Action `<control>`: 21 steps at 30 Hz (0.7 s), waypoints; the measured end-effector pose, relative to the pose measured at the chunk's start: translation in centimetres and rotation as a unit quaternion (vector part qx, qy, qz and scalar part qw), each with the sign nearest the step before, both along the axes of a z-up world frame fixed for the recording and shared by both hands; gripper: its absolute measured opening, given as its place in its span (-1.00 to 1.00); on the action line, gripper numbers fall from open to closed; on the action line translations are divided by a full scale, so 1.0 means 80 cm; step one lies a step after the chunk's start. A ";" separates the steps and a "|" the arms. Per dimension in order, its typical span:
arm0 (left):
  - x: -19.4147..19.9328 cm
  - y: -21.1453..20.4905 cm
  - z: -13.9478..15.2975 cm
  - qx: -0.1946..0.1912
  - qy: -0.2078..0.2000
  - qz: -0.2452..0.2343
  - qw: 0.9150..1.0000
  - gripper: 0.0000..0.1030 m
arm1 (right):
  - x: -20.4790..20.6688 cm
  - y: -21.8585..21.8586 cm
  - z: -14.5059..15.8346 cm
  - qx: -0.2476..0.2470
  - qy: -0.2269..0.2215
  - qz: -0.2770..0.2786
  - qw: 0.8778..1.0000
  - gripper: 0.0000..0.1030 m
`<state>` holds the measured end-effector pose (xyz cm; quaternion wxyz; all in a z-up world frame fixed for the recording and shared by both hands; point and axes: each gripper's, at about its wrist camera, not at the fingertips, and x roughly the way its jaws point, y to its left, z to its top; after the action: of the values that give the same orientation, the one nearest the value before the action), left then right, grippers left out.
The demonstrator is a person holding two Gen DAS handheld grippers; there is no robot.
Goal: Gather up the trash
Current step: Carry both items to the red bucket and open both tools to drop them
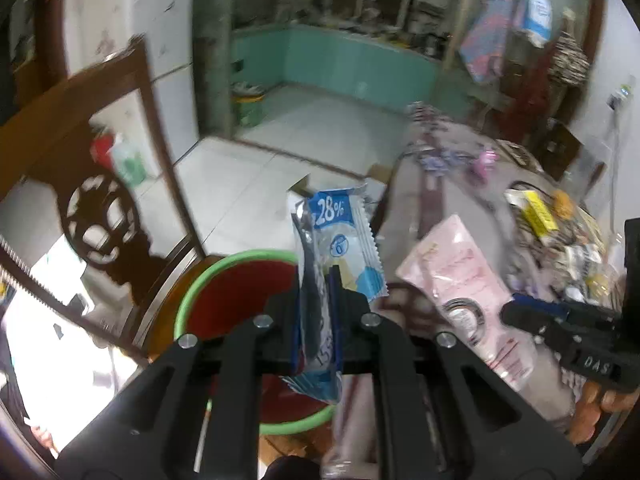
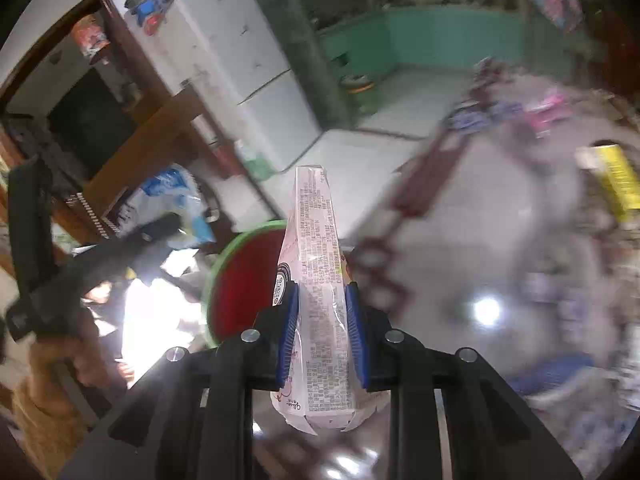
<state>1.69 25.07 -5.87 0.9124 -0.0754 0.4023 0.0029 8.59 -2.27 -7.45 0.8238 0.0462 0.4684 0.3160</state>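
Left gripper [image 1: 318, 300] is raised over the bowl [image 1: 192, 292], pinching a blue wrapper [image 1: 340, 236] upright between its pads. Right gripper [image 2: 322, 320] is up over the table [image 2: 460, 240] edge, clamped on a pink packet [image 2: 318, 248], flat side to the lens. Wrapper: crinkly glossy foil, serrated edges, "28%" print. Packet: thin plastic, tapered, dense small text. Bowl: round, green rim, red inside.

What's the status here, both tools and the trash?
Left tool shut on blue-and-white plastic snack wrapper. Right tool shut on pale pink printed packet. Green-rimmed red round basin just ahead, below both. Nothing blocking.
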 end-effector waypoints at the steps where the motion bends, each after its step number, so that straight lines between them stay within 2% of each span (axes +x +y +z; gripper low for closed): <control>1: 0.001 0.006 -0.004 -0.001 0.005 0.007 1.000 -0.79 | 0.003 0.015 -0.007 0.006 0.010 0.009 1.000 -0.54; 6: 0.005 0.026 -0.014 -0.014 0.016 0.021 1.000 -0.79 | 0.015 0.080 -0.040 0.011 0.048 0.031 0.998 -0.54; 12: 0.010 0.029 -0.014 -0.015 0.013 0.021 1.000 -0.77 | 0.024 0.112 -0.043 0.006 0.049 0.032 0.998 -0.53; 13: 0.011 0.030 -0.013 -0.014 0.011 0.026 0.999 -0.63 | 0.027 0.114 -0.044 0.004 0.048 0.027 0.998 -0.45; 14: 0.011 0.033 -0.012 -0.014 0.010 0.032 0.999 -0.21 | 0.030 0.111 -0.047 0.001 0.044 0.016 0.999 -0.32; 15: 0.010 0.036 -0.011 -0.016 0.005 0.039 0.999 -0.04 | 0.033 0.106 -0.046 0.003 0.042 -0.001 0.999 -0.02; 16: 0.008 0.038 -0.009 -0.020 -0.002 0.043 0.999 0.03 | 0.035 0.099 -0.046 0.008 0.039 -0.013 0.999 0.05; 21: 0.006 0.023 0.001 -0.006 -0.016 0.032 0.999 0.03 | 0.031 0.059 -0.036 0.019 0.026 -0.045 0.998 0.05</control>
<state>2.16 26.94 -5.81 0.9176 -0.0933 0.3852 0.0285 11.03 2.45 -10.31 0.8236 0.0909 0.4812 0.2863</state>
